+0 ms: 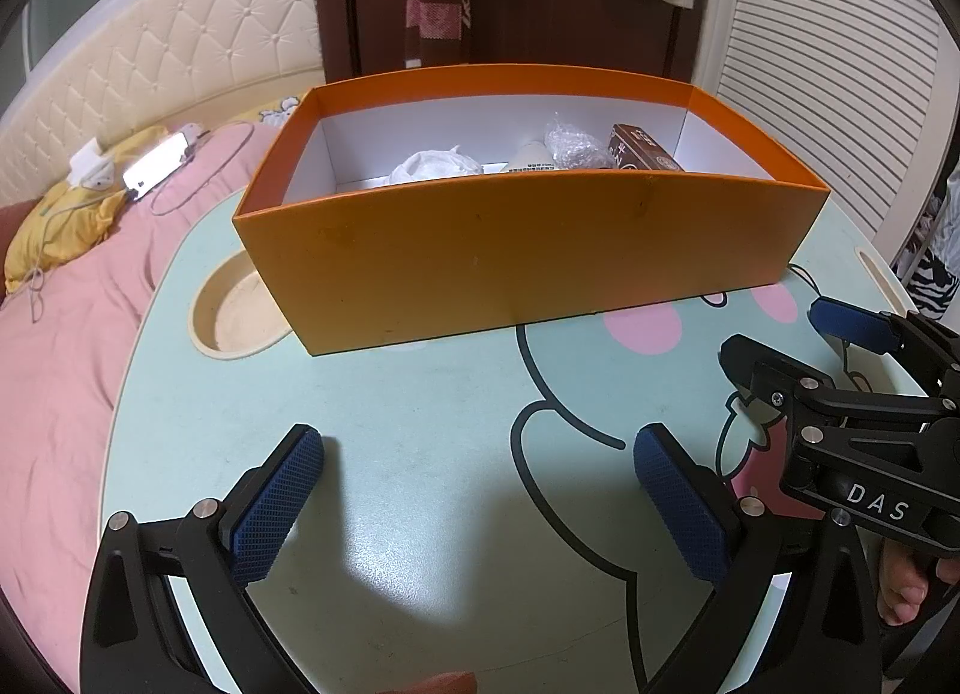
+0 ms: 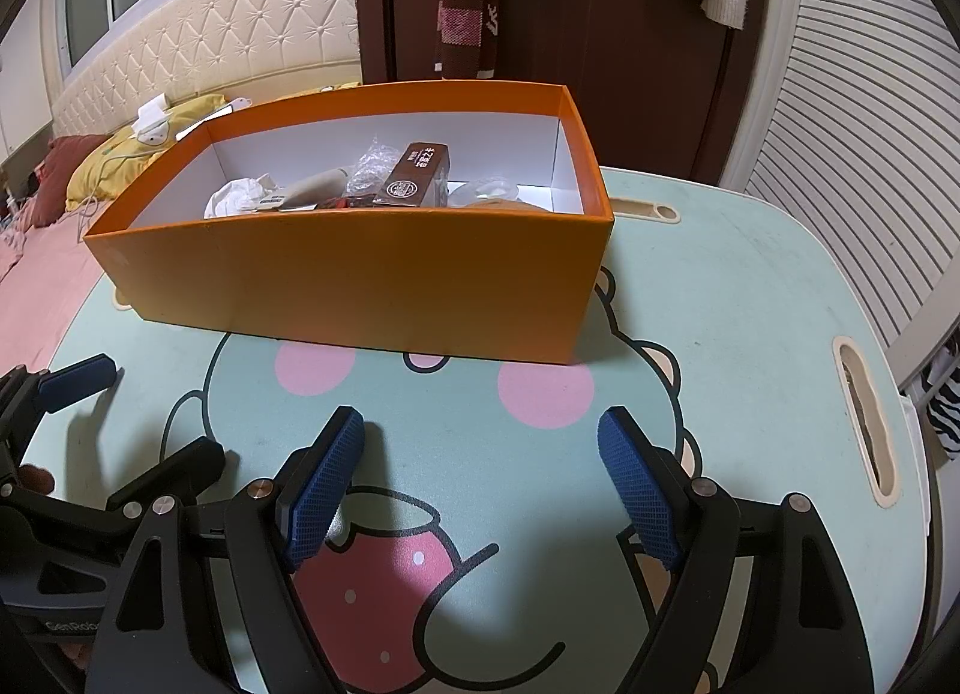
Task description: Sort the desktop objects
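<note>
An open orange box (image 1: pixel 510 262) (image 2: pixel 360 280) stands at the far side of the mint cartoon table (image 1: pixel 420 424) (image 2: pixel 750 304). Inside it lie a brown carton (image 2: pixel 417 178) (image 1: pixel 642 150), crumpled white paper (image 2: pixel 234 196) (image 1: pixel 432 168), clear plastic wrap (image 2: pixel 375 162) (image 1: pixel 570 144) and a pale bottle (image 2: pixel 312 187) (image 1: pixel 531 156). My left gripper (image 1: pixel 480 442) (image 2: pixel 159 406) hovers open over bare tabletop in front of the box. Beside it, my right gripper (image 2: pixel 480 424) (image 1: pixel 774 334) is also open, with nothing between its blue pads.
A round cup recess (image 1: pixel 234 310) sits at the table's left, partly under the box. A handle slot (image 2: pixel 864 424) cuts the right edge. A pink bed (image 1: pixel 60 334) with a lit phone (image 1: pixel 159 162) and cables lies to the left. A dark door stands behind.
</note>
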`<control>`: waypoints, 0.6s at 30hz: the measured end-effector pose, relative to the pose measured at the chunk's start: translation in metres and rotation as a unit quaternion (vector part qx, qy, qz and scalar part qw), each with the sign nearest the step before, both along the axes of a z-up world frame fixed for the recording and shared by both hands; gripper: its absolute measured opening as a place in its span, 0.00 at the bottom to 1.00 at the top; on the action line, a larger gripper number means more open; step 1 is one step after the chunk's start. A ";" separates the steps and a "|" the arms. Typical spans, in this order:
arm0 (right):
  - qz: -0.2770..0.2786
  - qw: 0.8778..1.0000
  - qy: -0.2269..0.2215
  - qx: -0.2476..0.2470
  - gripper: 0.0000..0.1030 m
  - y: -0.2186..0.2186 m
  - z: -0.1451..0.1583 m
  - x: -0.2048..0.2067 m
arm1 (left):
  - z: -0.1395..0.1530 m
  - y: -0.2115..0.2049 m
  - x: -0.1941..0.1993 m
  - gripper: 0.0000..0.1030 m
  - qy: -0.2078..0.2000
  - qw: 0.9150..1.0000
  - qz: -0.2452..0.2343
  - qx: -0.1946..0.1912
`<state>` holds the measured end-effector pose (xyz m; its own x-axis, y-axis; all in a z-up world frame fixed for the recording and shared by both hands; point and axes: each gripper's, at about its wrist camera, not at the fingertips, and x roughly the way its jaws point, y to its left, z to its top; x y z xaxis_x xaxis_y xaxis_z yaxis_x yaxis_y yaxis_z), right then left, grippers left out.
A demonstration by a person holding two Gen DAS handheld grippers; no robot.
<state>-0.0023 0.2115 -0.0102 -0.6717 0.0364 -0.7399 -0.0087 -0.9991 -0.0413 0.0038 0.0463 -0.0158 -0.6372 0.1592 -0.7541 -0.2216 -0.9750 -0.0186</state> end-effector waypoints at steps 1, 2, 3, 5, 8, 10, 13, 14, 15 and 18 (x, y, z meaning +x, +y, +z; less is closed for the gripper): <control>0.000 1.000 0.000 0.000 0.78 0.000 0.000 0.000 | 0.000 0.000 0.000 1.00 0.000 1.000 0.000 0.000; 0.000 1.000 0.000 0.000 0.78 0.000 0.000 0.000 | 0.001 -0.001 0.000 1.00 0.000 1.000 -0.001 0.000; 0.000 1.000 0.000 0.000 0.78 0.000 0.000 0.000 | 0.001 -0.002 0.000 1.00 0.000 1.000 -0.002 0.000; 0.000 1.000 0.000 0.000 0.78 0.000 0.000 0.000 | 0.001 -0.002 -0.001 1.00 0.000 1.000 -0.001 0.000; 0.000 1.000 0.000 0.000 0.78 0.000 0.000 0.000 | 0.001 -0.001 0.000 1.00 0.000 1.000 -0.001 0.000; 0.000 1.000 0.000 0.000 0.78 0.000 0.000 0.000 | 0.001 0.000 0.000 1.00 0.000 1.000 -0.001 0.000; 0.000 1.000 0.000 0.000 0.78 0.000 0.000 -0.001 | 0.001 0.000 0.000 1.00 0.000 1.000 -0.001 0.000; 0.000 1.000 0.000 0.000 0.78 0.000 0.000 -0.001 | 0.001 0.000 0.000 1.00 0.000 1.000 -0.001 0.000; 0.000 1.000 0.000 0.000 0.78 0.001 0.000 -0.001 | 0.001 -0.001 0.000 1.00 0.000 1.000 -0.001 0.000; 0.000 1.000 0.000 0.000 0.78 0.001 0.000 -0.001 | 0.001 -0.001 0.000 1.00 0.000 1.000 -0.001 0.000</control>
